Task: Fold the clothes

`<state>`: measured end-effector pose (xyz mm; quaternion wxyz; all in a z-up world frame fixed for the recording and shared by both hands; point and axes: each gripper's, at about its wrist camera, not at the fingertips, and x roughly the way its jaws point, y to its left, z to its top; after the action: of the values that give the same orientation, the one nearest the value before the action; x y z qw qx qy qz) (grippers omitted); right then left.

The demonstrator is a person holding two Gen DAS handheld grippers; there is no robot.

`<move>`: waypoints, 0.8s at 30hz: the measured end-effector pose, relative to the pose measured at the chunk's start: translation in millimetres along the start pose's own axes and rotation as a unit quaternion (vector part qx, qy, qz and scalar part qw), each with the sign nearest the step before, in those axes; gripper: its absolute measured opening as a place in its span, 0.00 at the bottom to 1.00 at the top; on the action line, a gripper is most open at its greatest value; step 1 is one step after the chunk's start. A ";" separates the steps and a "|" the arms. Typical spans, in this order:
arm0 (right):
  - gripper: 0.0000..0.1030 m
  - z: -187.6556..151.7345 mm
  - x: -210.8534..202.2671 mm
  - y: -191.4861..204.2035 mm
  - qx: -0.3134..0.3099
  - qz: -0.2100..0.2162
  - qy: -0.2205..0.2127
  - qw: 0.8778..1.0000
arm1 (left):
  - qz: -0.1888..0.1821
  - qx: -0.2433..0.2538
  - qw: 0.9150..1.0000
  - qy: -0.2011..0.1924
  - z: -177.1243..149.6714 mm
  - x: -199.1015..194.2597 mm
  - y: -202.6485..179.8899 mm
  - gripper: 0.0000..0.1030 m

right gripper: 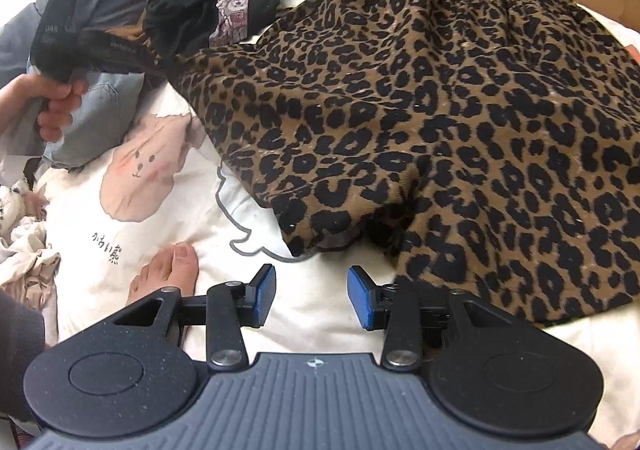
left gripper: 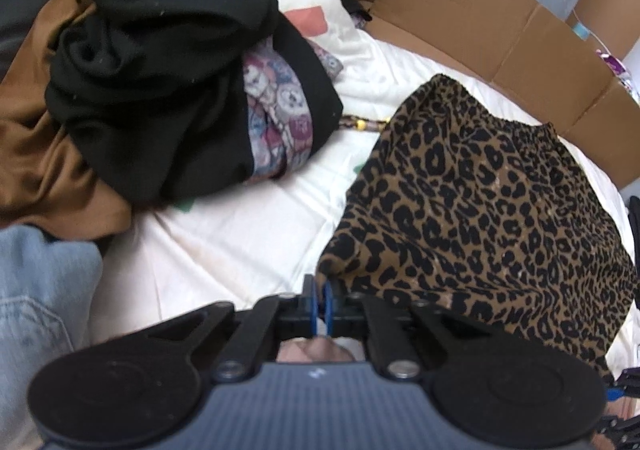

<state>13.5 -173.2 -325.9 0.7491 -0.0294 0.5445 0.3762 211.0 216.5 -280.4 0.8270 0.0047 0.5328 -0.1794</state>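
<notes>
two grippers work one leopard-print garment (right gripper: pixel 440 97) spread on the white bed sheet (left gripper: pixel 224 250). the left gripper (left gripper: pixel 323 308) is clamped on the garment's near-left corner, its blue pads pressed together on the cloth. the right gripper (right gripper: pixel 312 296) hangs half open with nothing between its pads, just short of the near hem corner (right gripper: pixel 304 246). judged step: taking both corners for the first fold; next, the right should close on that hem corner.
</notes>
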 end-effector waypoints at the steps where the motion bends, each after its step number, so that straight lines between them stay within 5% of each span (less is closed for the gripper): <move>1: 0.47 1.0 3.3 1.9 0.000 0.002 0.000 1.000 | 0.000 0.001 1.000 -0.001 2.0 0.2 -0.6 0.04; 3: 0.54 4.2 9.6 4.6 0.002 -0.001 -0.002 1.000 | -0.001 0.002 1.000 -0.002 5.5 0.7 -1.7 0.04; 9: 0.54 8.9 14.2 -2.0 0.030 -0.024 -0.024 0.999 | -0.005 0.000 1.000 -0.009 11.9 3.8 -2.1 0.04; 11: 0.40 7.4 12.8 -8.5 0.040 -0.028 -0.029 0.998 | -0.005 0.003 1.000 -0.012 13.2 5.7 -2.1 0.04; 13: 0.02 5.9 10.2 -13.3 0.041 -0.031 -0.028 0.998 | -0.006 0.003 1.000 -0.014 14.6 7.6 -2.3 0.04; 24: 0.01 13.0 -23.4 -7.9 -0.004 0.005 -0.008 1.000 | -0.012 0.010 1.000 -0.020 24.4 -4.3 -7.0 0.04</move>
<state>25.6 -185.4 -303.9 0.7512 -0.0266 0.5375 0.3822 228.7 206.3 -264.8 0.8355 0.0028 0.5140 -0.1944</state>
